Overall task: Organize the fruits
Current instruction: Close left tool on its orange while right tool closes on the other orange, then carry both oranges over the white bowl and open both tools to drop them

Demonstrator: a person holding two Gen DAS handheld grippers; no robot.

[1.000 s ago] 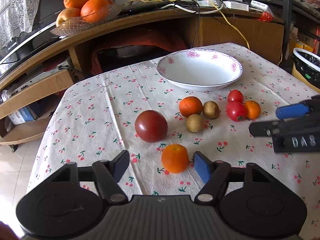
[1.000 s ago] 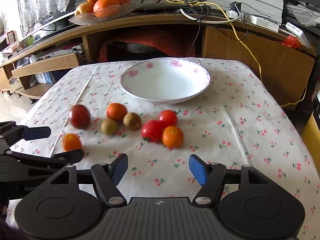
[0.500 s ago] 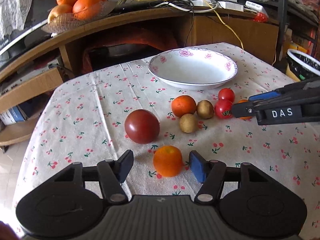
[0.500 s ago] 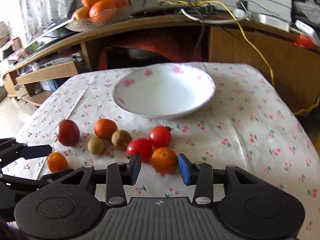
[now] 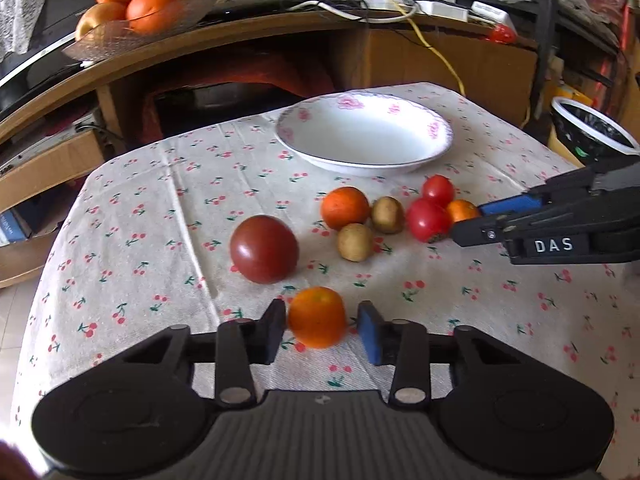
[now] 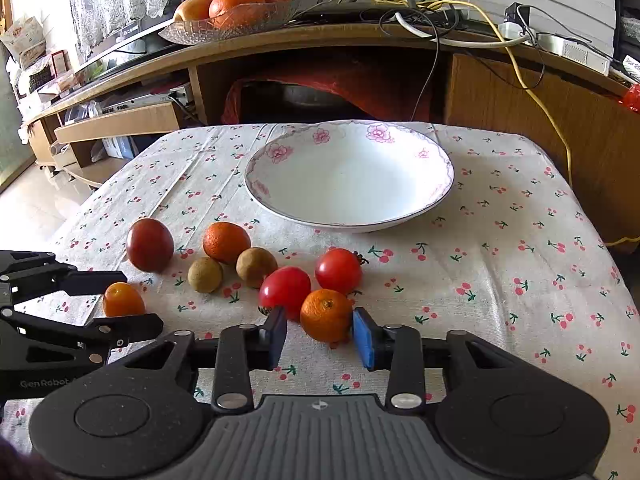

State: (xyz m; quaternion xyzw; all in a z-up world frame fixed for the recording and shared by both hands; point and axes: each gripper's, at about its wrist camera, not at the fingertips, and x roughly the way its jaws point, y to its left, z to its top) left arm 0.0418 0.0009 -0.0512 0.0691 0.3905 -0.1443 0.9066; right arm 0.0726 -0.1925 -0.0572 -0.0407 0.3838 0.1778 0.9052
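Observation:
A white flowered bowl [image 5: 366,136] [image 6: 348,176] stands empty at the table's far side. In front of it lie a dark red plum [image 5: 264,249], an orange [image 5: 345,207], two brown kiwis [image 5: 355,241], two red tomatoes [image 6: 285,291]. My left gripper [image 5: 322,330] is open with a small orange [image 5: 317,322] between its fingers; the left pad touches it, the right pad stands off. My right gripper [image 6: 320,334] is open around another small orange [image 6: 326,314], the blue pad touching it.
The table wears a cherry-print cloth [image 6: 520,272]. Behind it is a wooden shelf with a glass dish of oranges [image 6: 232,8] and cables [image 6: 440,20]. A bin with a black liner [image 5: 588,128] stands at the right.
Both grippers have moved forward and narrowed. Each now has a small orange between its fingers. The fruits have not moved.

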